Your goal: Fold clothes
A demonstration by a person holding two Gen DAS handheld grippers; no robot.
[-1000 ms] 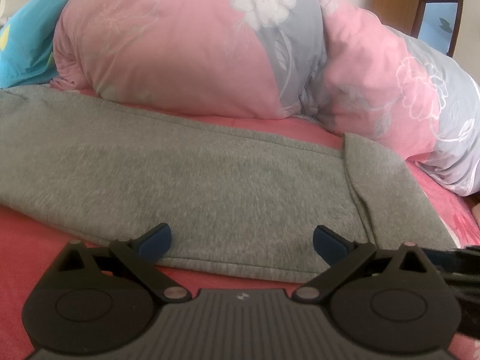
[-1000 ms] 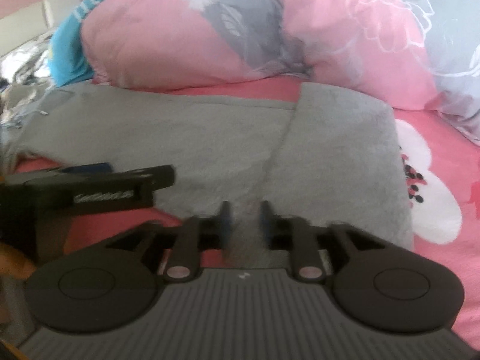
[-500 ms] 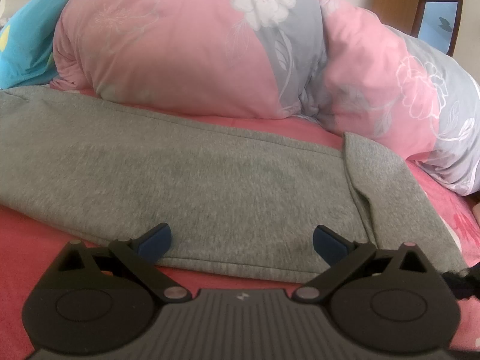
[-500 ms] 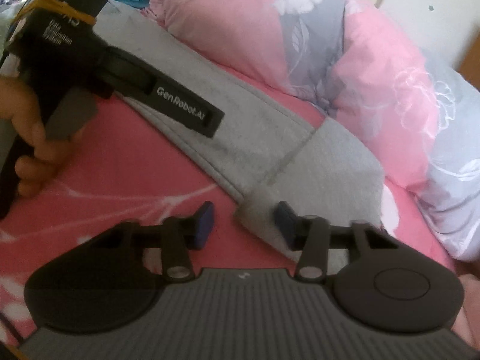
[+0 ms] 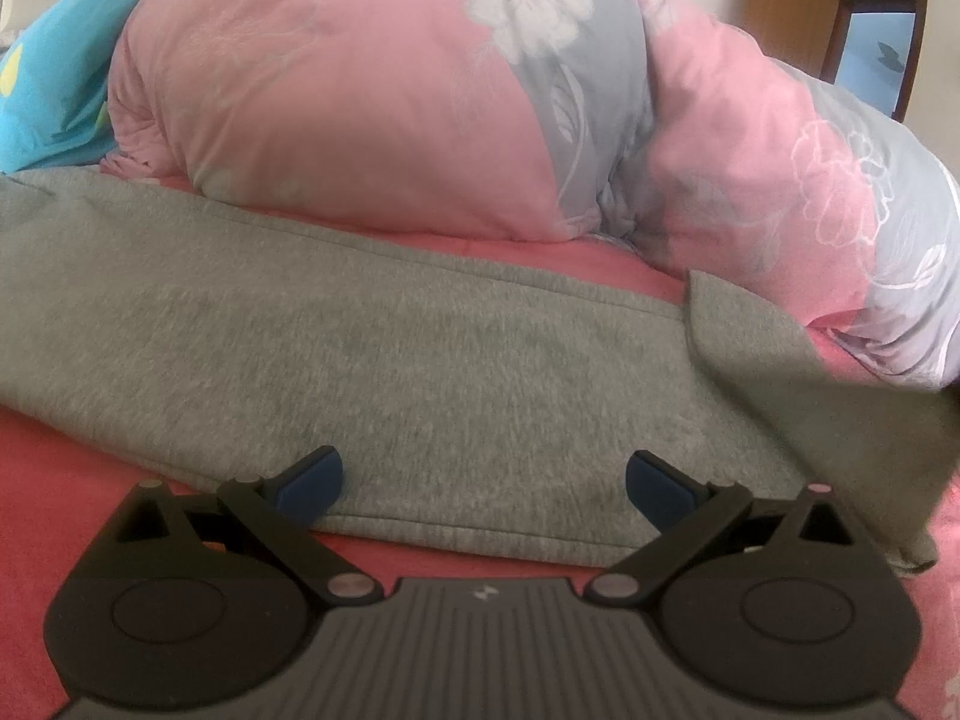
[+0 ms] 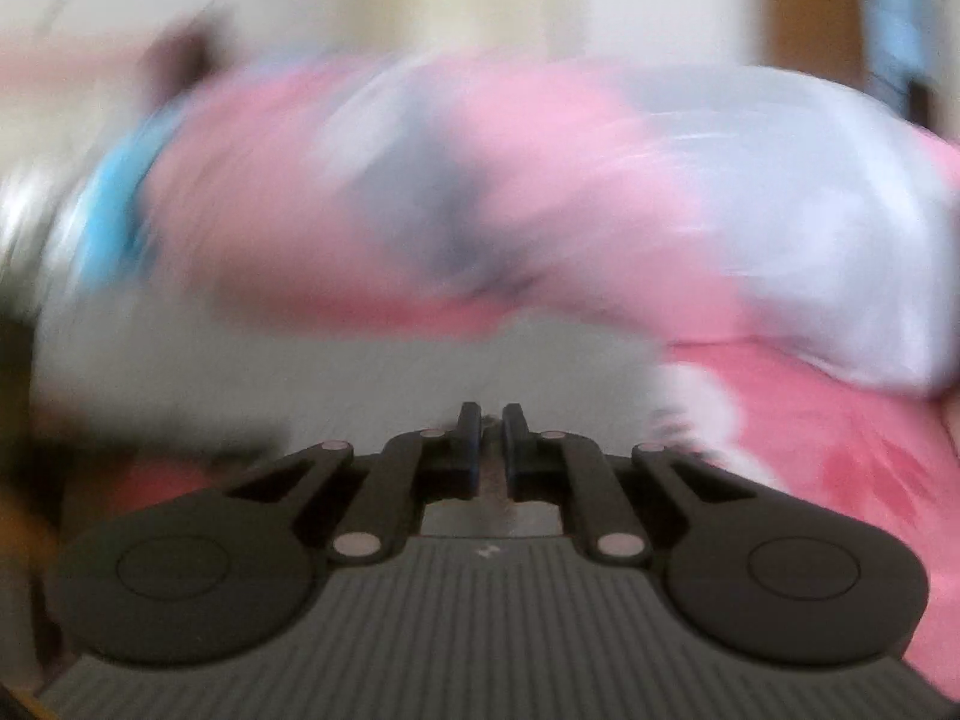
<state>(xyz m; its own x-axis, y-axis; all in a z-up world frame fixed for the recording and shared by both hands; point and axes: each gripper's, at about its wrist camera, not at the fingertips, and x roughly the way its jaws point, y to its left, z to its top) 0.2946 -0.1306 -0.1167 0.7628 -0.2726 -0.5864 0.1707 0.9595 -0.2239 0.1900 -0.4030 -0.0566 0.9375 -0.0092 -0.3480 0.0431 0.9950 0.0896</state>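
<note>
A grey fleece garment (image 5: 420,372) lies stretched across the pink bed sheet (image 5: 66,480). My left gripper (image 5: 483,474) hovers over its near hem, open wide, with its blue pads (image 5: 312,474) on either side of the cloth and not pressing. The garment's right end (image 5: 870,438) is raised off the bed. The right wrist view is heavily blurred. In it my right gripper (image 6: 489,432) has its jaws closing to a narrow slit, with a fold of the grey garment (image 6: 300,372) pinched between them.
A bulky pink and grey flowered duvet (image 5: 372,108) is piled right behind the garment. A turquoise pillow (image 5: 36,96) lies at the far left. A wooden door frame (image 5: 840,30) stands at the back right. Bare sheet shows in front of the hem.
My right gripper has closed on the garment's right end and swung up and sideways with it. That end now hangs lifted on the right. My left gripper has stayed put.
</note>
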